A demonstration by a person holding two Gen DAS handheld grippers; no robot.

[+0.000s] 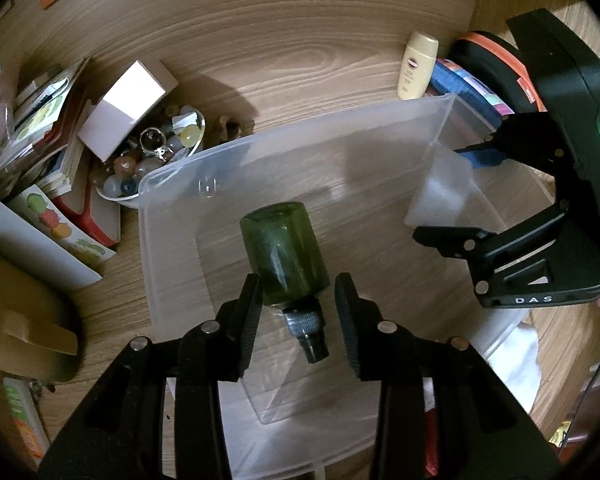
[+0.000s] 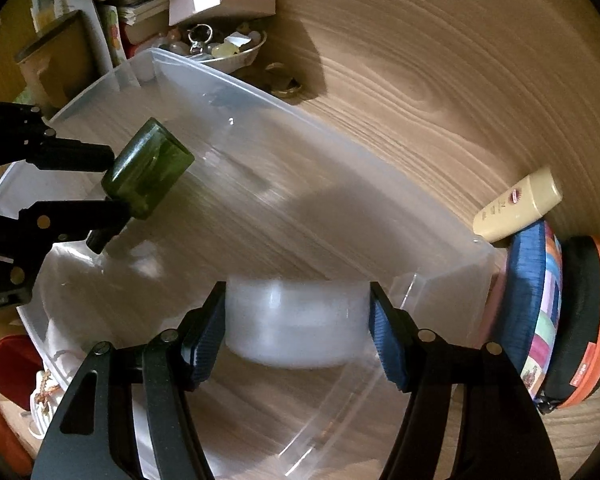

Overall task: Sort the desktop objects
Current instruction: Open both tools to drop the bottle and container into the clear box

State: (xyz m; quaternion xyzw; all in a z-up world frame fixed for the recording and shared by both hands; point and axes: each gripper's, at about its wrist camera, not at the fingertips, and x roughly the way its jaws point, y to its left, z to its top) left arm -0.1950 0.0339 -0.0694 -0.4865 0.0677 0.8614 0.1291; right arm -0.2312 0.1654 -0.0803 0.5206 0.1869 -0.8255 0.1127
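Observation:
A clear plastic bin (image 1: 172,216) sits on the wooden desk; it also shows in the right wrist view (image 2: 260,92). A green glass bottle (image 1: 286,252) hangs over the bin between my left gripper's (image 1: 298,316) fingers, which stand slightly apart from it; the bottle (image 2: 148,172) and left gripper (image 2: 112,184) also show in the right wrist view. My right gripper (image 2: 298,332) is shut on a white frosted jar (image 2: 296,324) over the bin; the jar (image 1: 440,196) and right gripper (image 1: 444,194) show at right in the left wrist view.
A cream lotion tube (image 1: 416,66) lies behind the bin, next to round colourful pouches (image 2: 540,312). A bowl of beads (image 1: 156,156), a white box (image 1: 128,108) and stacked books (image 1: 60,148) crowd the left side.

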